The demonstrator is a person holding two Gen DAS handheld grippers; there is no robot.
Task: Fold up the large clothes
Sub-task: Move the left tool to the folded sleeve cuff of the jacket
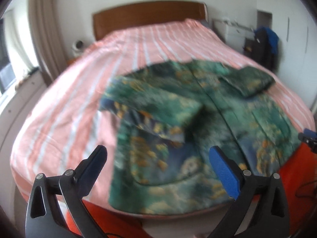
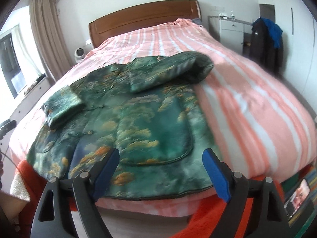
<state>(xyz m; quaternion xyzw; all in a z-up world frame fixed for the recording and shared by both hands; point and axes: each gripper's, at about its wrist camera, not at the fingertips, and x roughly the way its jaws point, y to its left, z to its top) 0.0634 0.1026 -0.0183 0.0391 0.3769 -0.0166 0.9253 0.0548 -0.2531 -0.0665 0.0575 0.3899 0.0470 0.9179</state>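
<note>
A large green patterned jacket [image 1: 208,138] lies flat on the pink striped bed [image 1: 89,99], front up, hem toward me. Both sleeves are folded inward over the chest; the left sleeve [image 1: 158,107] and the right sleeve [image 1: 249,81] rest on the body. The jacket also shows in the right wrist view [image 2: 142,125] on the bed [image 2: 247,103]. My left gripper [image 1: 156,154] is open and empty above the hem's left part. My right gripper [image 2: 160,158] is open and empty above the hem's right part.
A wooden headboard [image 2: 142,17] stands at the far end. A white dresser [image 2: 231,29] and a chair with dark clothes [image 2: 265,39] stand at the right. Curtains and a window [image 2: 11,63] are at the left. Orange fabric [image 2: 214,214] lies below the bed's foot.
</note>
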